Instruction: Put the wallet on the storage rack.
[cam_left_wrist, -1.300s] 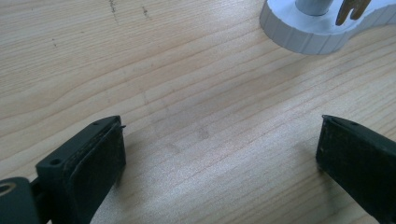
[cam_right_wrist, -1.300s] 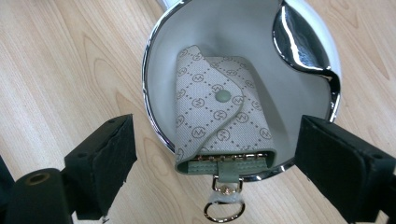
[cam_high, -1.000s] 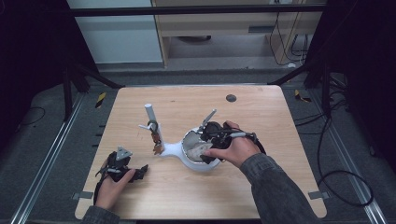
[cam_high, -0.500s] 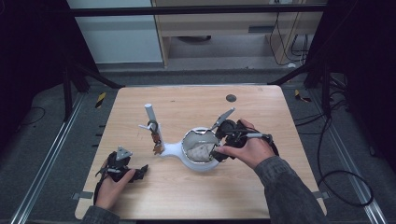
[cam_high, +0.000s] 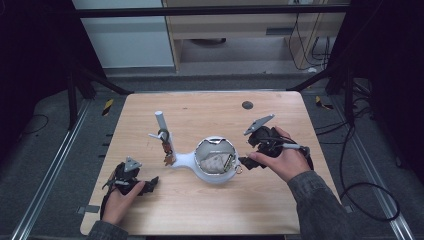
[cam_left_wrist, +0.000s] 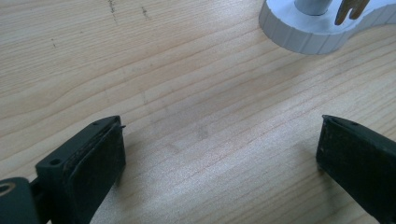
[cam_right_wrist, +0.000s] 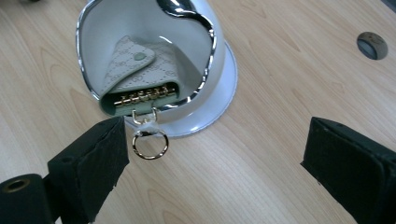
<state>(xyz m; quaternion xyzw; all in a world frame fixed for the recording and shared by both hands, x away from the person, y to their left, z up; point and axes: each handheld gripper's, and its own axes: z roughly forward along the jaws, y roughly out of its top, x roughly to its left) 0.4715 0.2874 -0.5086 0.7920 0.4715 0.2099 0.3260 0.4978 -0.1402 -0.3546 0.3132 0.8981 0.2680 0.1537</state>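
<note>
Centrally on the wooden table (cam_high: 280, 205), a pale key case (cam_right_wrist: 137, 77) lies inside a white bowl-shaped tray (cam_high: 216, 177), its gold ring (cam_right_wrist: 149, 144) hanging over the rim. Placement looks done; no further step is evident. The right gripper (cam_high: 252, 161), jaws spread and empty, has drawn back from the tray. The left gripper (cam_high: 142, 186), also spread, rests unmoved.

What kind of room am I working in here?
Most likely a lab recording station, not a home: a bare wooden table inside a dark metal frame, loose cables on the grey floor, and a handheld claw in use.
</note>
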